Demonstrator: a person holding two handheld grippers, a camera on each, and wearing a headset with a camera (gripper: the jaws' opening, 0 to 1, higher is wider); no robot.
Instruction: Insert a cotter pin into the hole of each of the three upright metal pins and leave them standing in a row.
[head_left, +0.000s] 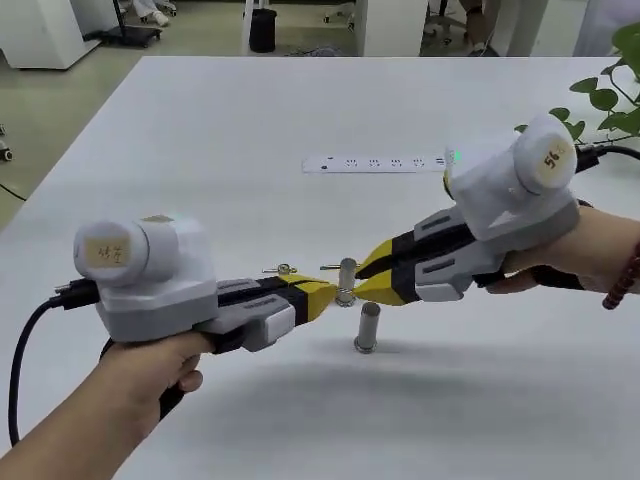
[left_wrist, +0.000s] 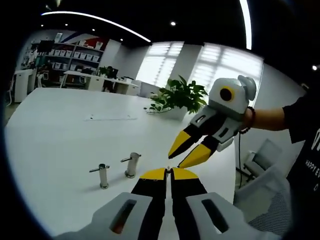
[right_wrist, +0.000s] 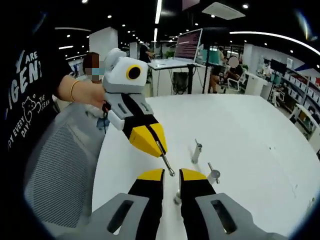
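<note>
The left gripper (head_left: 322, 295) is held in the left hand (head_left: 150, 370) by the near edge of the worktop (head_left: 200, 150). Its jaws are squeezed tight on a thin cotter pin (right_wrist: 164, 156), which sticks out past the yellow tips. The right gripper (head_left: 372, 285) is held in the right hand (head_left: 590, 250) toward the right edge. Its jaws are parted just a little, and nothing is held in them. The two sets of tips are held almost tip to tip over the middle of the worktop.

Just on the near side of the tips, a bare pin (head_left: 367, 328) is stood upright by itself. In the right gripper view it is seen low down, through the gap between that gripper's jaws.

Just behind the tips, a second pin (head_left: 347, 283) is stood upright, and a small cotter pin (head_left: 330, 267) is seen poking out of its side. A third pin (head_left: 287, 269) is stood a bit to the left, half hidden by the left gripper. One more cotter pin (head_left: 268, 270) is seen sticking out of it too.

Farther back, a white power strip (head_left: 375, 162) is laid flat toward the far edge. A green plant (head_left: 605, 95) is seen by the far right corner.
</note>
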